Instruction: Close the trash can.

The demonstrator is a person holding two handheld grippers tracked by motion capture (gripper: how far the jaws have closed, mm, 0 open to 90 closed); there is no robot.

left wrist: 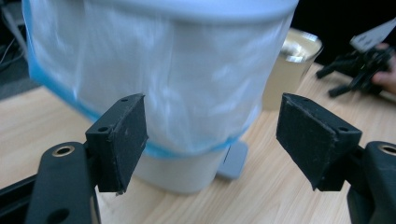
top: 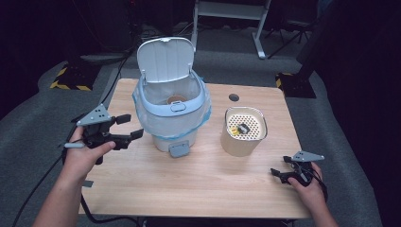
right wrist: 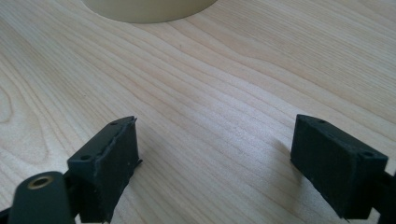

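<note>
We hold the left gripper (top: pixel 126 126) near the table's (top: pixel 198 189) left edge, fingers (left wrist: pixel 122 140) apart, just beside the lined bin (top: pixel 172 111), lid up. Our right gripper (top: pixel 280 174) rests by the right front corner, fingers (right wrist: pixel 109 163) apart, empty.

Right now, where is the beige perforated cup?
In the high view, the beige perforated cup stands right of centre on the table, just right of the lined bin.

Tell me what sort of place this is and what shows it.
Probably a lab or studio set up for recording, not a home. A lone wooden table stands on grey carpet, dark equipment stands sit behind it, and yellow-and-black hazard tape marks the floor. A small lidded bin sits on the table.
</note>
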